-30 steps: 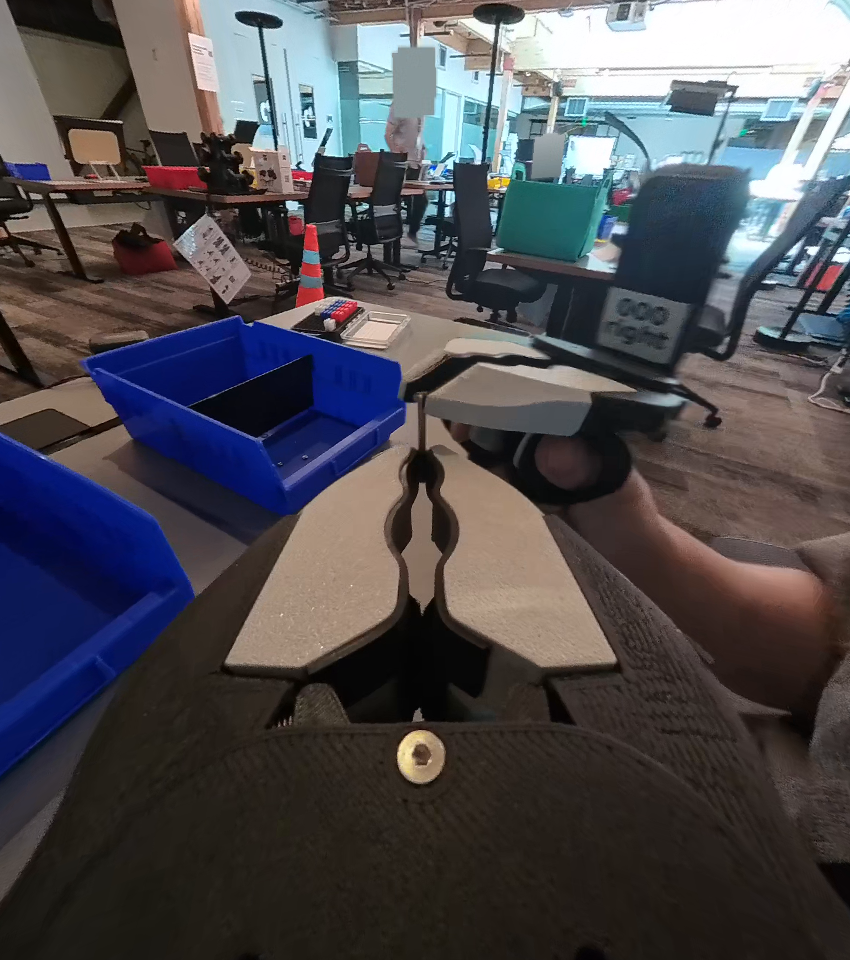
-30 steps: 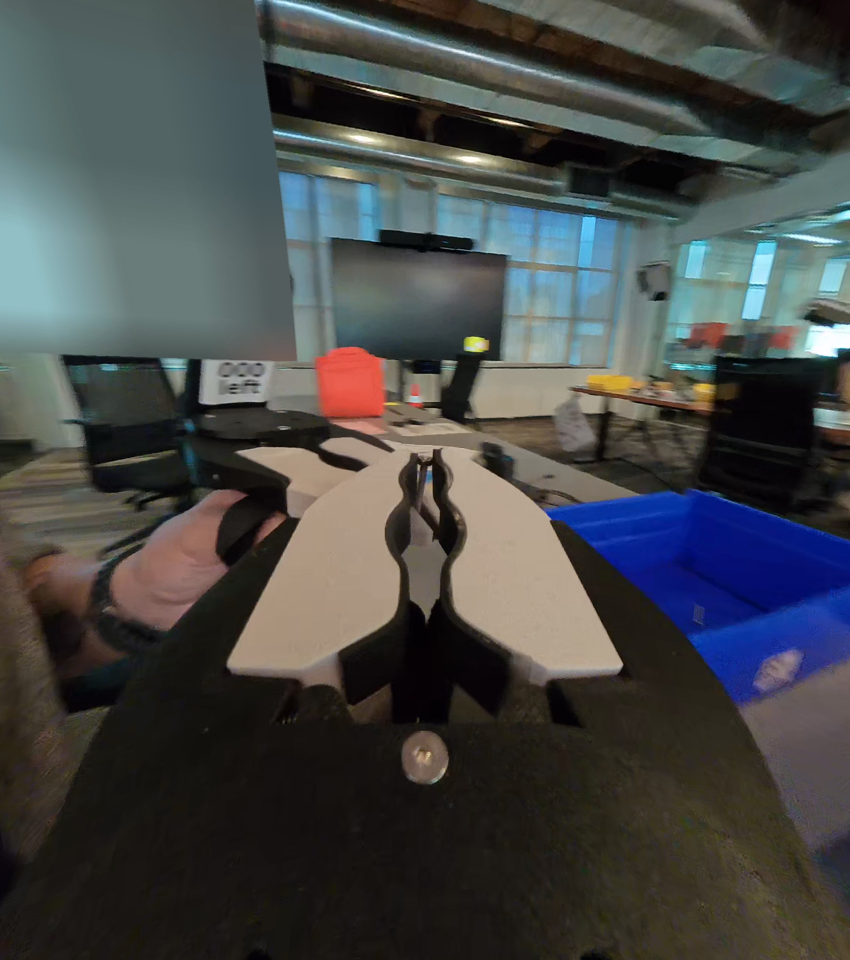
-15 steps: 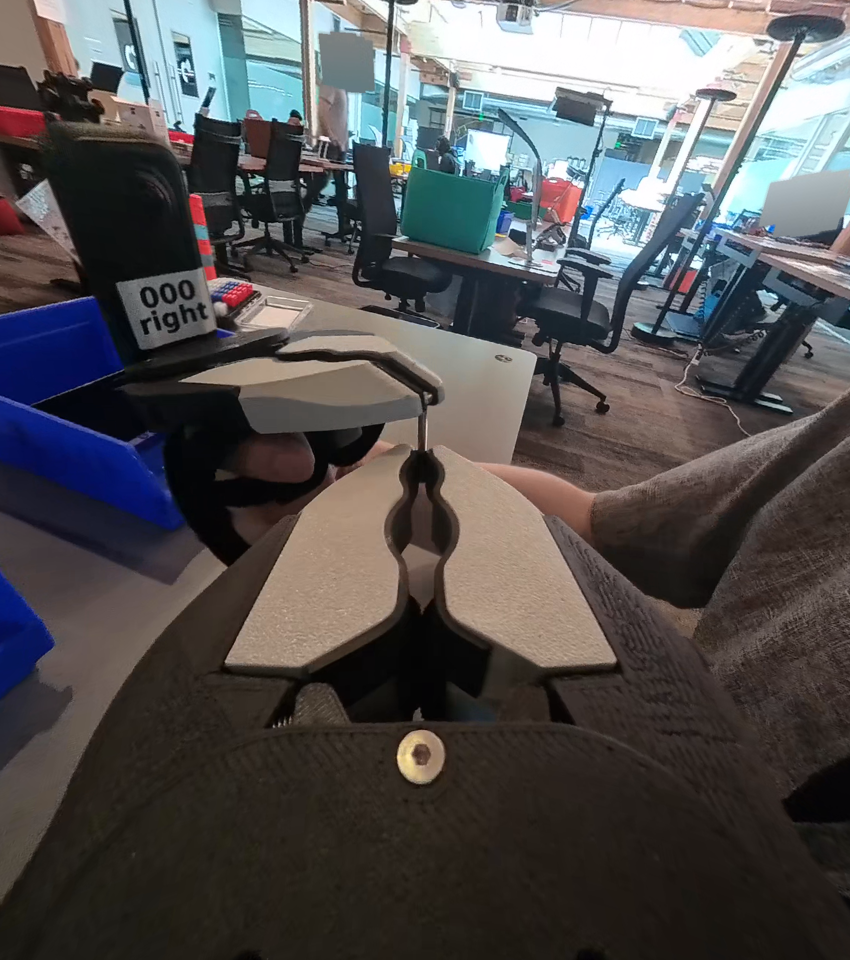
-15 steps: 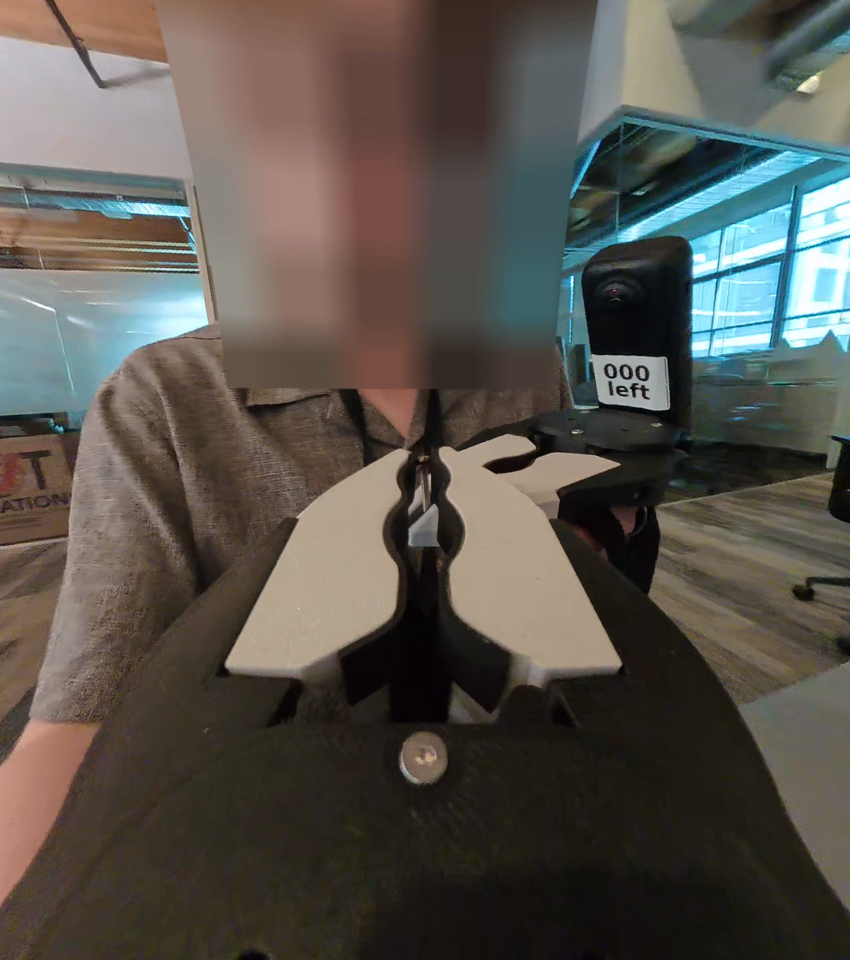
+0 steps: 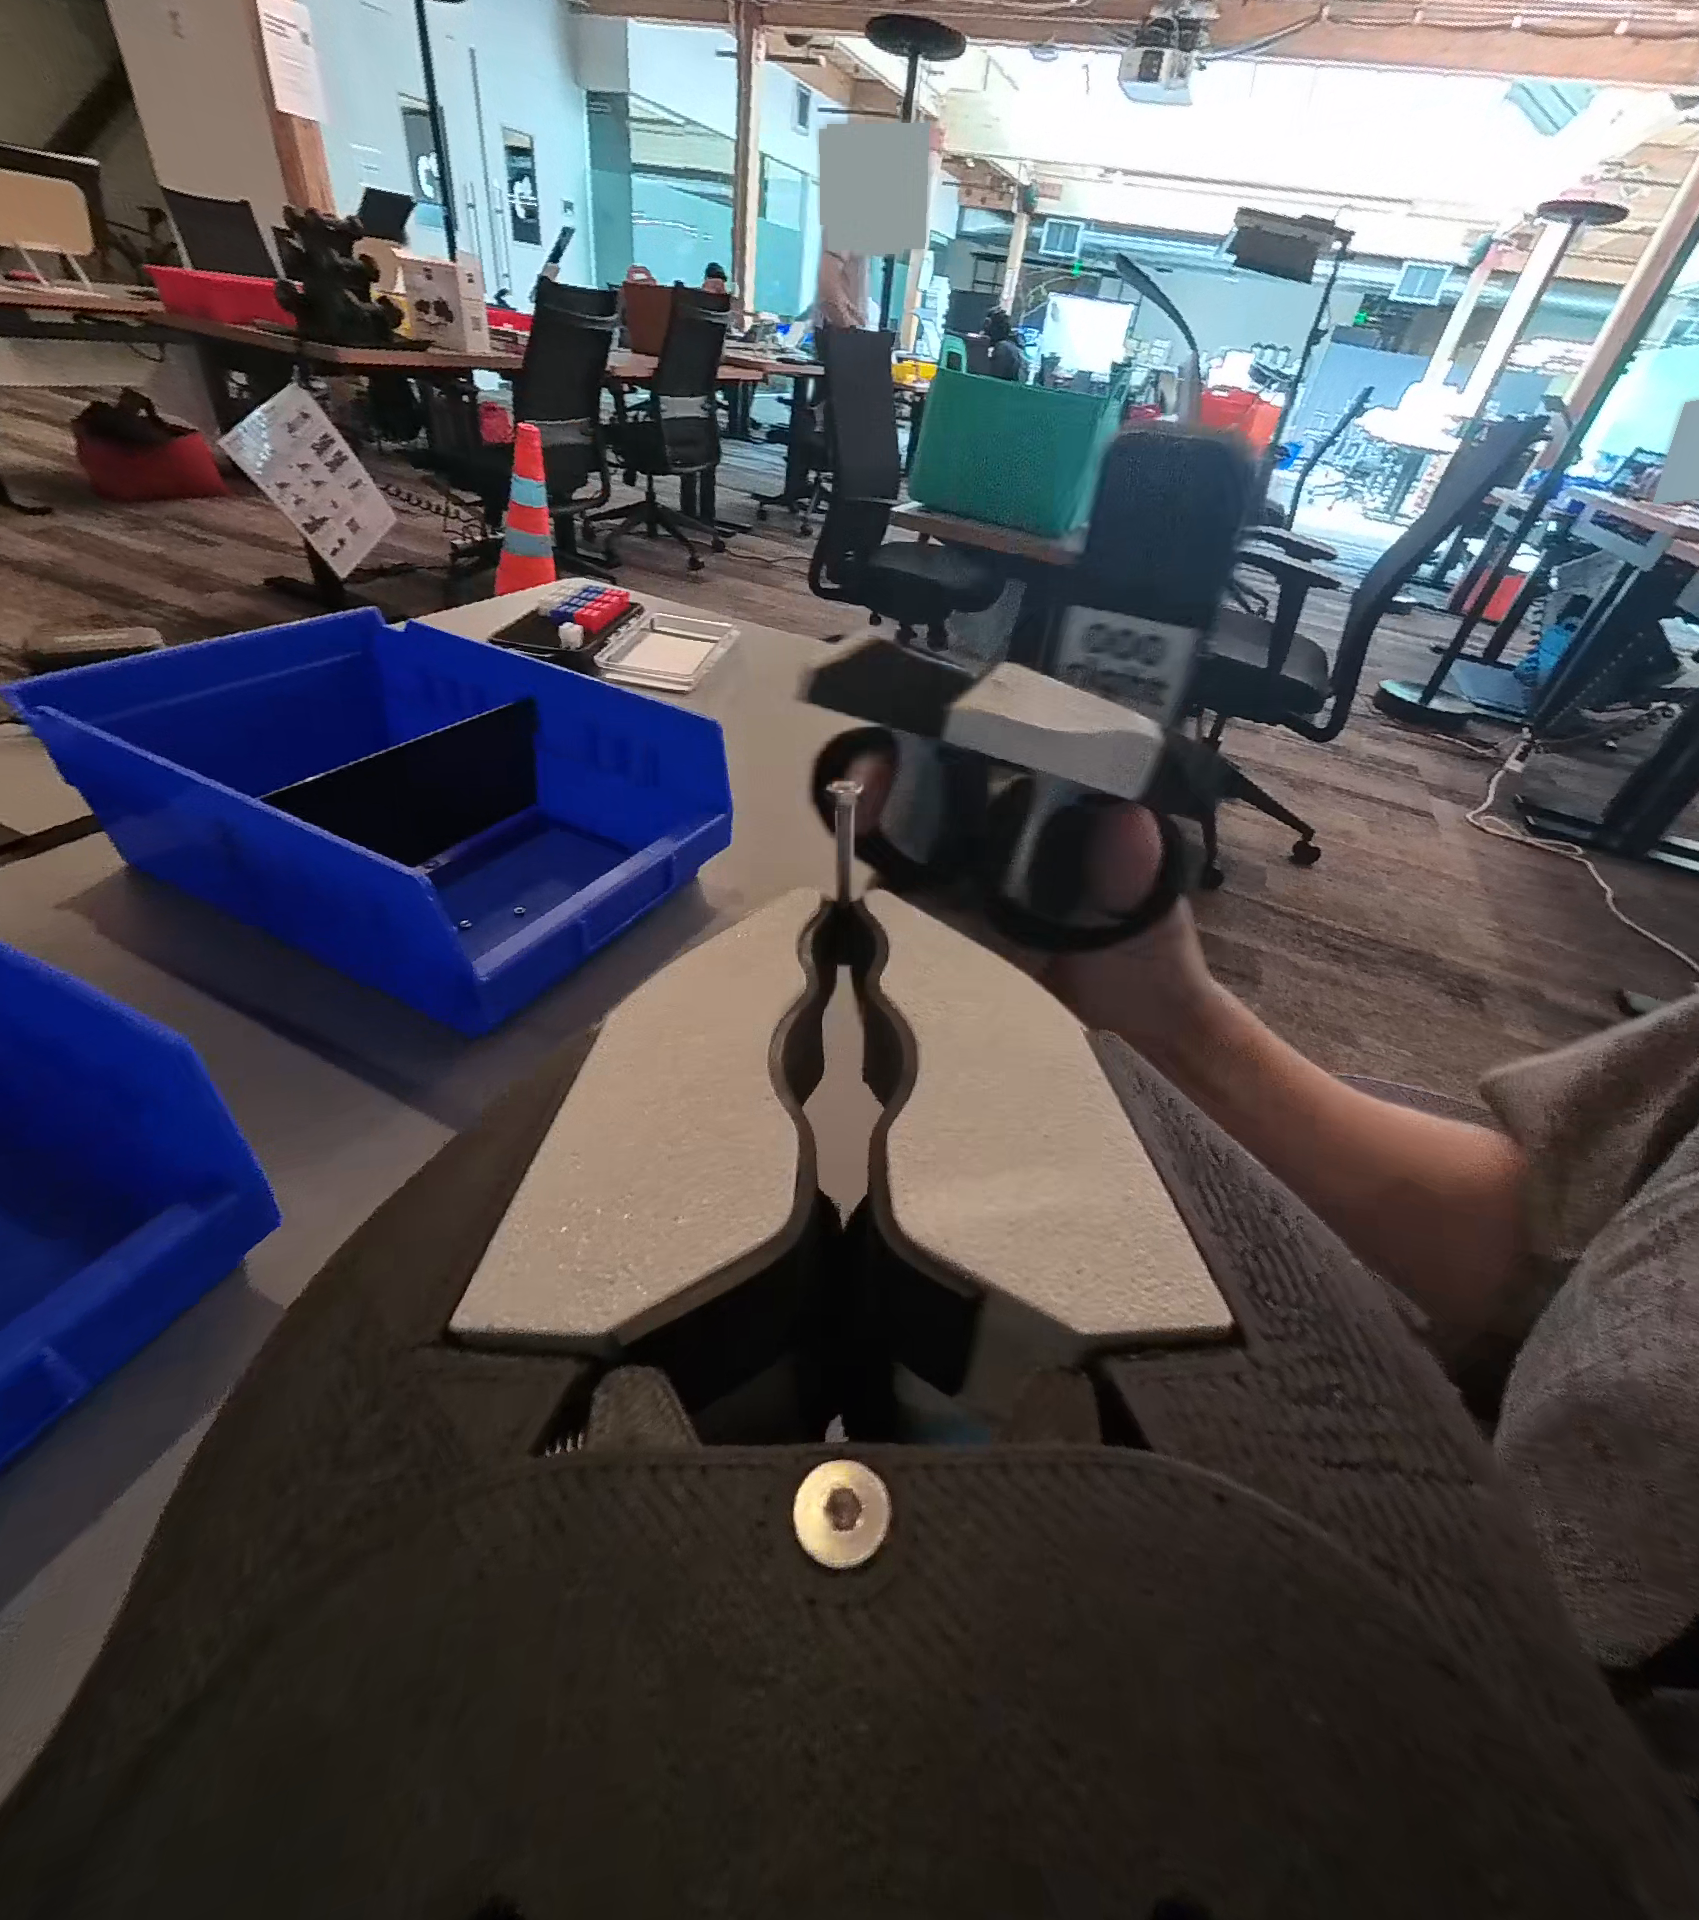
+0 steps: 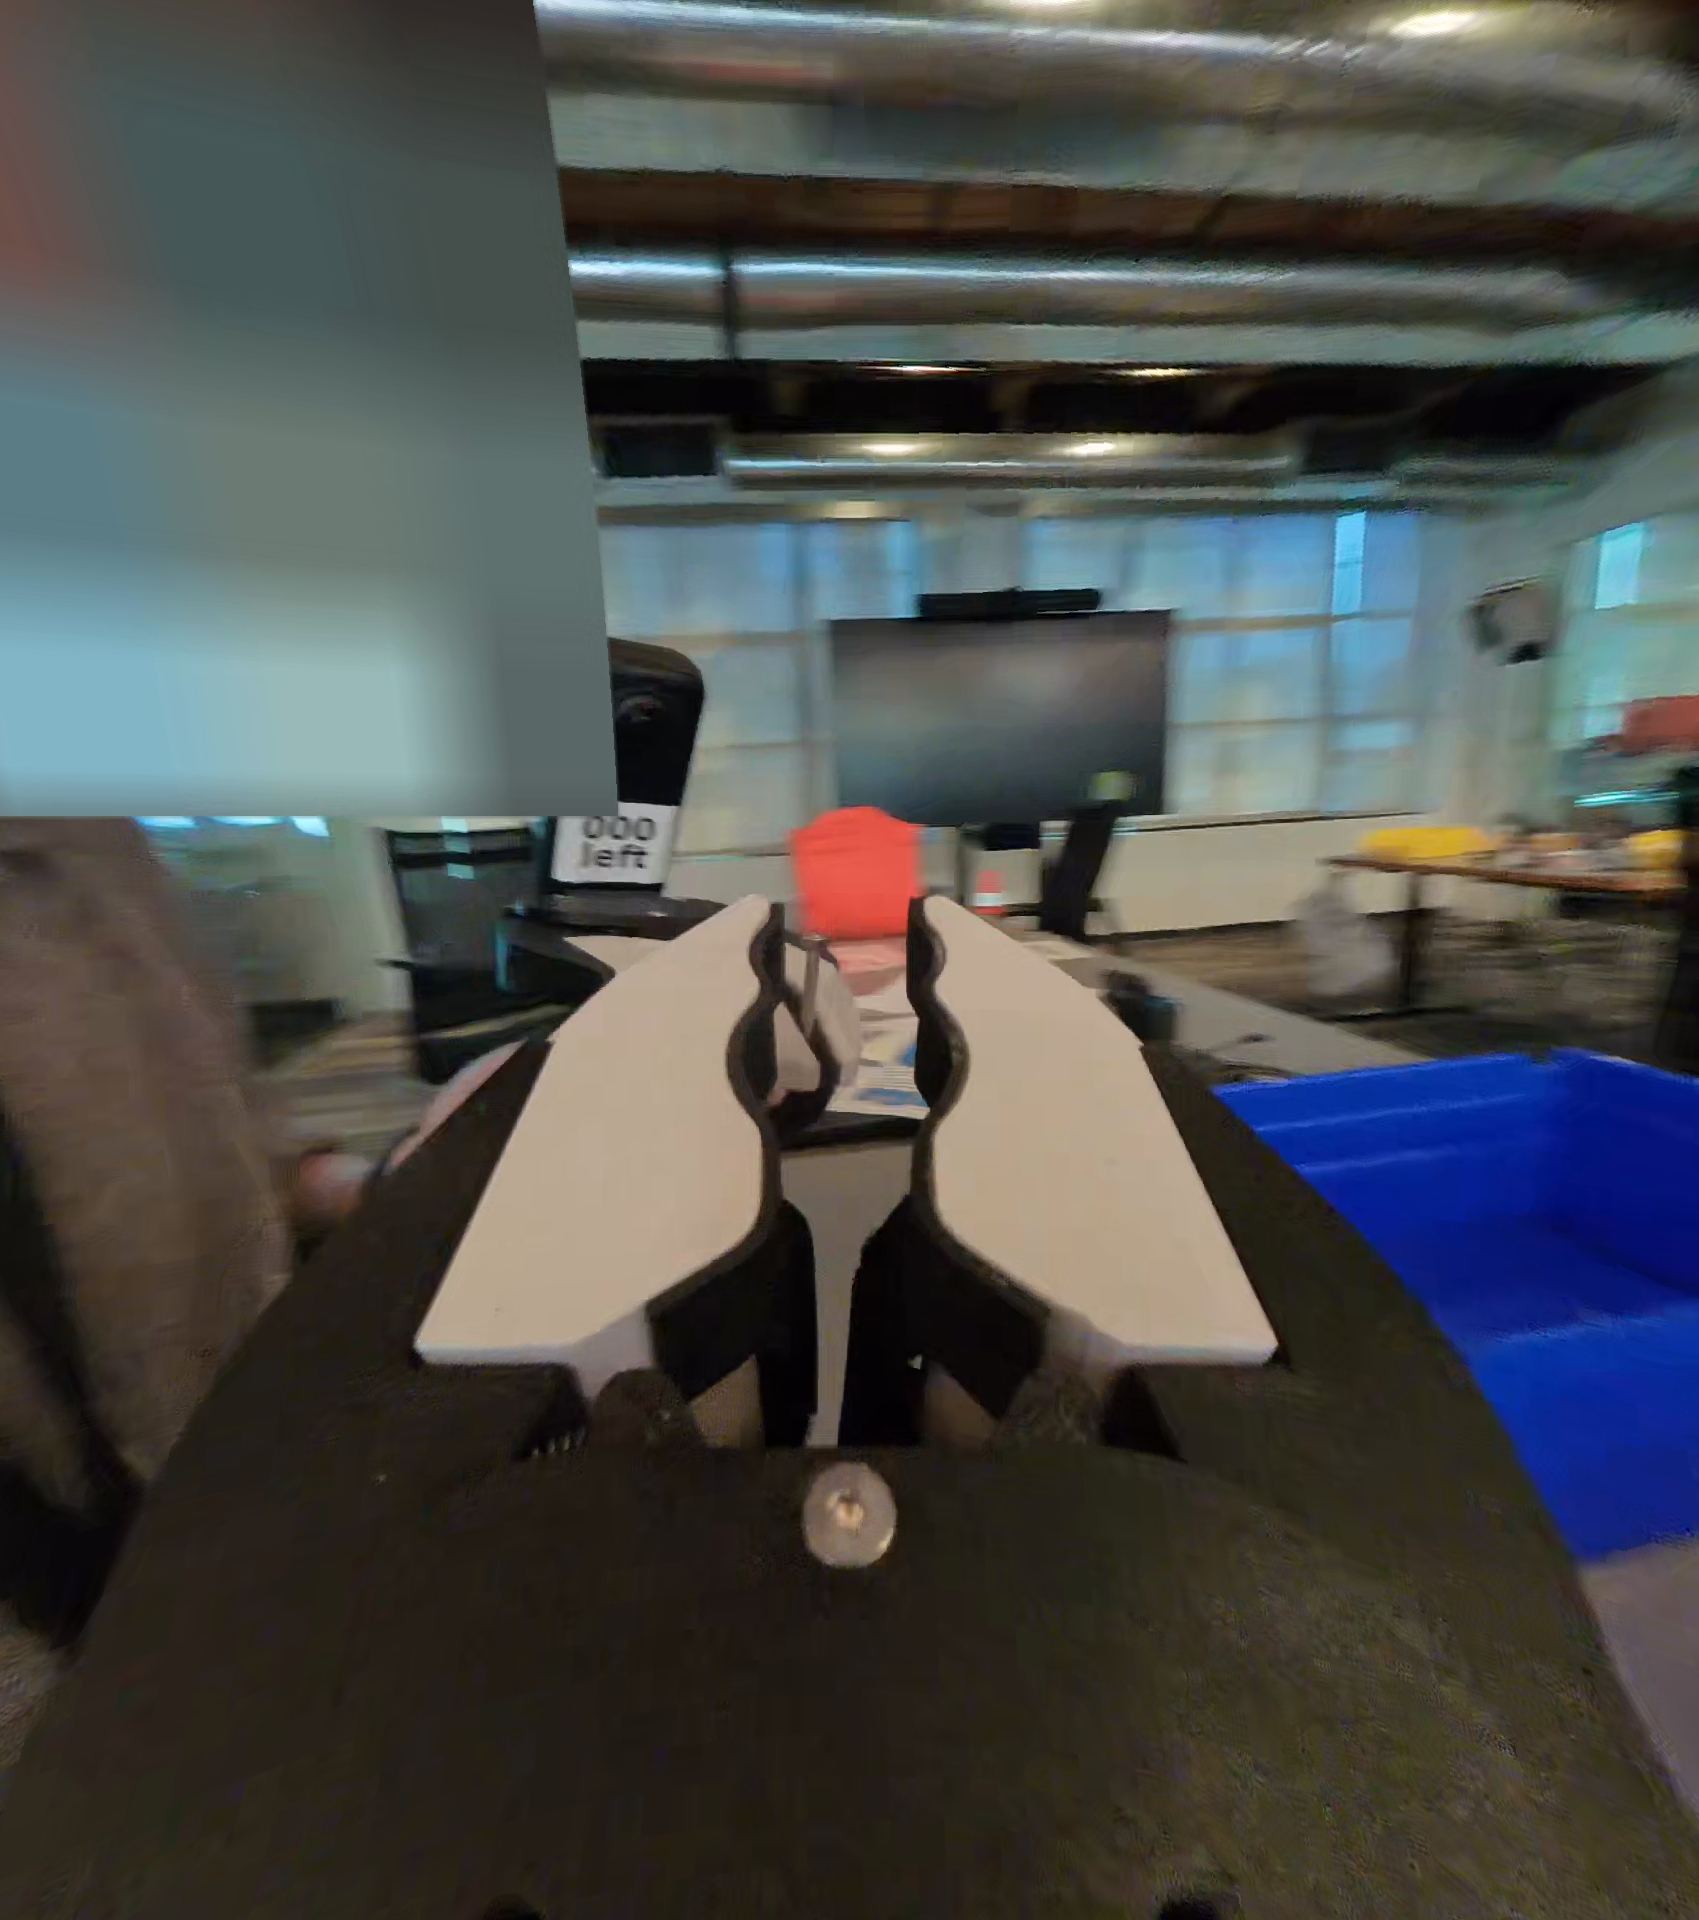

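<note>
- Left wrist view: the left tool (image 5: pixel 843 914) is pressed together on a thin metal screw (image 5: pixel 842 844), which stands upright out of its tips with the flat head on top.
- The right tool (image 5: pixel 860 688), held by a hand (image 5: pixel 1115 914), hangs just beyond the screw, a little above and to the right of it and apart from it; it is blurred, so I cannot tell here how its jaws stand.
- Two blue bins sit on the grey bench (image 5: pixel 377 1070): the far bin (image 5: pixel 388 790), with a dark divider across its inside, and the near bin (image 5: pixel 45 1195) at the left edge of the view, cut off by the frame.
- A strip of bare bench runs between the two bins, and the bench's right edge falls off to the floor just past the tools.
- At the far end of the bench lie a case of small coloured pieces (image 5: pixel 580 621) and a clear lid (image 5: pixel 670 652), side by side.
- Right wrist view: the right tool (image 6: pixel 840 914) is spread, with nothing between its fingers.
- The screw (image 6: pixel 812 971) shows in the gap, close to the left finger, with the left tool (image 6: pixel 803 1049) under it; whether the finger touches it I cannot tell.
- One blue bin (image 6: pixel 1510 1226) lies to the right on the bench, well apart from the tool tips.
</note>
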Demonstrator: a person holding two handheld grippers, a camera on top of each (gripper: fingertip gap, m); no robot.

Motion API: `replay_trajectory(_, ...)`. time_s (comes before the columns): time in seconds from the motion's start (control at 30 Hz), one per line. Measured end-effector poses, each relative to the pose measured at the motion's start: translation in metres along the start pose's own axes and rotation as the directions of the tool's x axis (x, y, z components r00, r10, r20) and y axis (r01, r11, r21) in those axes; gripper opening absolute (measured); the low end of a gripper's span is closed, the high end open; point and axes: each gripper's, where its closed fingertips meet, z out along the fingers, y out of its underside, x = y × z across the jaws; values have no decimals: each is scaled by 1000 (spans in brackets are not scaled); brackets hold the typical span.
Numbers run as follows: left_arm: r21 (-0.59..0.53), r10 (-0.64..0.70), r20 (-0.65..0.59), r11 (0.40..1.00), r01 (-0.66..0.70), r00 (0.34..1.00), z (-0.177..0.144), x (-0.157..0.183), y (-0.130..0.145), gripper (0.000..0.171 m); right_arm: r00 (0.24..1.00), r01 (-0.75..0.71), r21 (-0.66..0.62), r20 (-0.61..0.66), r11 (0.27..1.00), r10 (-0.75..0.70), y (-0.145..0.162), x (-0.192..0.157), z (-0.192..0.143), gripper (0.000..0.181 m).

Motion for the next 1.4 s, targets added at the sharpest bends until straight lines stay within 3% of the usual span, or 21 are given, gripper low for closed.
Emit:
replay_trajectory(0.1,-3,14,30,1000,-14,999,0,-3,1,2,986,127,-35,-104,991,-130,4,-8,3,21)
replay_trajectory(0.33,-6,43,96,999,-43,994,-2,-11,1,2,887,205,-135,-393,969,-243,14,10,7,20)
replay_trajectory(0.57,-5,52,126,999,-51,991,-3,-15,1,2,858,229,-187,-425,955,-289,22,5,20,21)
replay_trajectory(0.87,-1,65,141,998,-66,988,-4,-17,0,2,839,240,-178,-457,954,-296,21,8,22,9)
replay_trajectory(1.2,-3,74,132,997,-74,988,-4,-14,-1,2,870,231,-180,-402,956,-286,21,4,21,4)
replay_trajectory(1.3,3,78,105,997,-79,991,-4,-10,-3,2,928,207,-146,-283,967,-242,19,-1,22,4)
replay_trajectory(1.4,-3,53,28,999,-53,998,-3,-1,-4,2,992,111,-100,-43,989,-116,17,-8,21,5)
